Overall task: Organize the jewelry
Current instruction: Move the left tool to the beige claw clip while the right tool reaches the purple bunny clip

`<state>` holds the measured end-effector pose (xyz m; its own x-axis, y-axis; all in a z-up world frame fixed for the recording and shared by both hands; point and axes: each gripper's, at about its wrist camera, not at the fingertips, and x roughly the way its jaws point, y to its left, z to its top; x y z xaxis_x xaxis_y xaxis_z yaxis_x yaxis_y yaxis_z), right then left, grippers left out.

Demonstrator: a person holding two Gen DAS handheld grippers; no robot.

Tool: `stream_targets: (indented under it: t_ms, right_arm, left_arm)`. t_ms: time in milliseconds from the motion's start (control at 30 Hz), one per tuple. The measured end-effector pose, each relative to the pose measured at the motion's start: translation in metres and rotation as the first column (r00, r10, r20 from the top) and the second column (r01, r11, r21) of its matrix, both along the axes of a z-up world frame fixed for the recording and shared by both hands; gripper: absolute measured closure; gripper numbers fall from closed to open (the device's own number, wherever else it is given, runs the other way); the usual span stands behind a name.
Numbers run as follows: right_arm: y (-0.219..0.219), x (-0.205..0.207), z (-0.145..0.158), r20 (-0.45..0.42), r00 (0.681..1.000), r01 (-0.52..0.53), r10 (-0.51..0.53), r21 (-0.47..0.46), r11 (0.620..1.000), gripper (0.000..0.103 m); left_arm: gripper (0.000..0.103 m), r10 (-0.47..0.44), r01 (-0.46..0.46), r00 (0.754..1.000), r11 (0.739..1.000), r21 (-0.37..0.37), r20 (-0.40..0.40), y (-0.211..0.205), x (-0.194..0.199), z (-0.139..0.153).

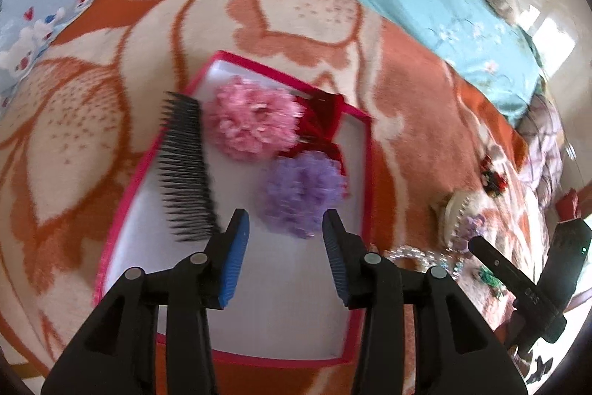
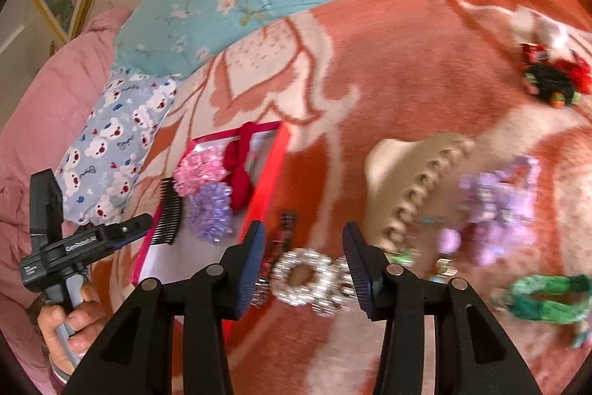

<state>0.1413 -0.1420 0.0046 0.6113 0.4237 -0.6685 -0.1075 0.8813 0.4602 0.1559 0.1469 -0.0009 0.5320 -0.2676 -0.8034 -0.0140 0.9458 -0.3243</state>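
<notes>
Jaws spread and empty, the right gripper (image 2: 303,261) hovers over a pearl ring ornament (image 2: 299,278) lying on the blanket (image 2: 407,69) just outside the pink-edged box (image 2: 273,169). The left gripper (image 1: 285,239), also spread, hangs over the box, near the purple scrunchie (image 1: 299,191). Best lower squarely, straddling one beaded rim before closing.

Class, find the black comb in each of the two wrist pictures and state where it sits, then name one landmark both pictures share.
Left wrist view: the black comb lies left of centre, along the left side of the red box, just beyond the left gripper.
Right wrist view: the comb is lower left, at the box's left edge.
Shared landmark: the pink scrunchie inside the box, beside the comb.
</notes>
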Motion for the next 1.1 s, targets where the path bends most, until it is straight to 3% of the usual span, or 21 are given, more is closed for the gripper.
stream_targets:
  t_ms: [367,767,867,1100]
  right_arm:
    - [-0.066,-0.022,-0.007,-0.016,0.992,0.126,-0.127,-0.037,0.991,0.055]
    - [-0.092,-0.013,-0.020,-0.038,0.979,0.198,-0.202,-0.098,0.975,0.055]
    - [-0.095,-0.008,-0.025,-0.054,0.975,0.207,-0.213,-0.107,0.973,0.055]
    - [-0.103,0.010,-0.032,-0.081,0.972,0.215,-0.222,-0.083,0.973,0.052]
  left_arm:
    - [0.064,-0.112,0.112,0.994,0.994,-0.004,-0.007,-0.060,-0.002,0.000]
    - [0.063,-0.197,0.197,0.980,0.980,0.004,-0.024,-0.106,0.010,-0.005]
    - [0.051,-0.218,0.218,0.976,0.976,0.010,-0.024,-0.117,0.015,-0.007]
    - [0.045,-0.293,0.294,0.955,0.956,0.012,-0.044,-0.156,0.030,-0.015]
